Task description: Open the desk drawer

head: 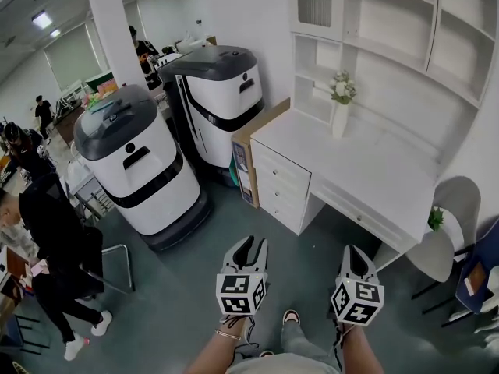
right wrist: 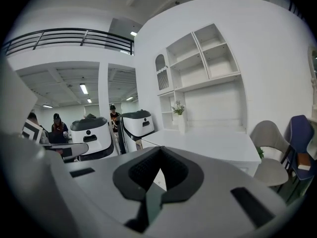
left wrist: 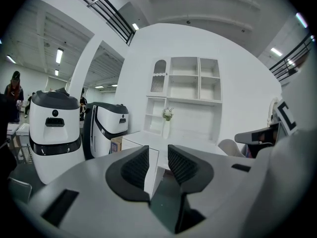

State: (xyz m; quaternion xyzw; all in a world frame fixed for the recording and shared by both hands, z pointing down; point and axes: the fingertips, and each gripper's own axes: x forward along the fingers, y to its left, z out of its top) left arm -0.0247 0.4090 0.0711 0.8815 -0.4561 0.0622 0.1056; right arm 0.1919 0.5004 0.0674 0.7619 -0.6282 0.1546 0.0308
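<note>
Desk (head: 374, 170) against white wall (head: 265, 22), drawers (head: 282, 179) shut, grey floor (head: 187, 287)

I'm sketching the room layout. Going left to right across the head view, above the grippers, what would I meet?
A person in black → grey-topped white machine → second white machine → desk drawers → vase of flowers → grey chair.
</note>
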